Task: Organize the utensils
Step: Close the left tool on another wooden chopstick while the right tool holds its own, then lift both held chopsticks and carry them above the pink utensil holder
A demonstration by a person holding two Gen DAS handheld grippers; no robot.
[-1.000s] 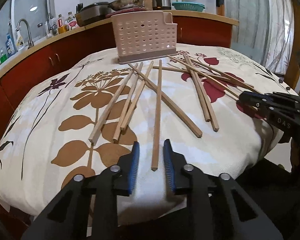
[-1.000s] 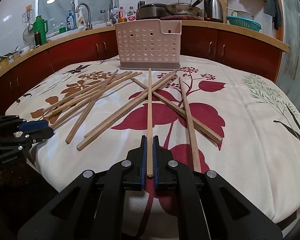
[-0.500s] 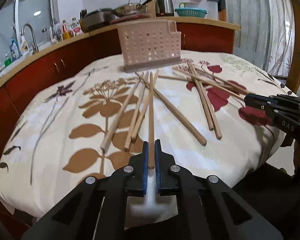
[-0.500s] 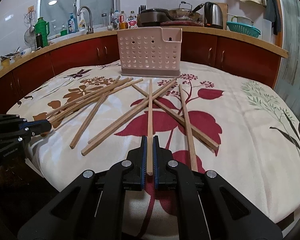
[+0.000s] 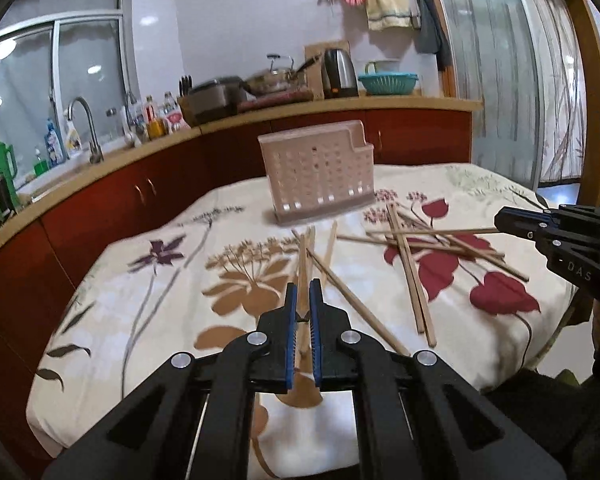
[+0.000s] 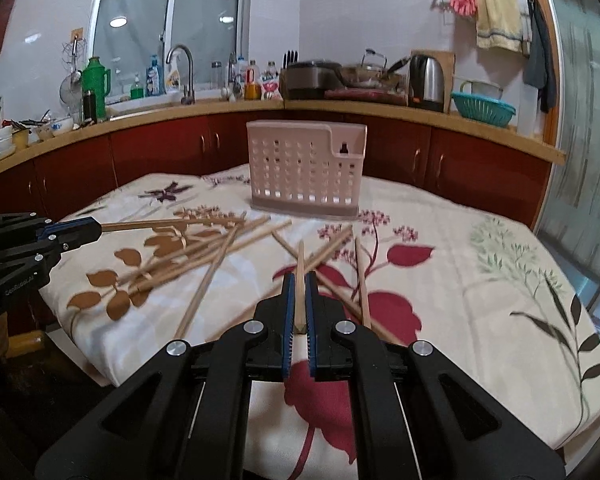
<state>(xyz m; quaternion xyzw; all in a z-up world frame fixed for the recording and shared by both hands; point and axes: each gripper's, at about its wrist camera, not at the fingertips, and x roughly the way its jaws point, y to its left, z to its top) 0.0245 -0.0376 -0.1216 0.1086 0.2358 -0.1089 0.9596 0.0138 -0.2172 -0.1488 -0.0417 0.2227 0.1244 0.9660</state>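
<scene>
- The left gripper [image 5: 303, 300] clenches one pale wooden chopstick [image 5: 301, 268] by its near end; the right gripper [image 6: 299, 294] clamps a second wooden chopstick [image 6: 299, 272] the same way.
- Held so near the end, either stick may pivot or slip, and its far tip could miss the beige perforated plastic utensil holder [image 6: 306, 168] standing at the far middle.
- The remaining loose wooden chopsticks [image 6: 204, 248] lie crossed and may scatter if brushed.
- A floral tablecloth [image 6: 480, 264] covers the bench, in a kitchen with red cabinets [image 6: 400, 152].
</scene>
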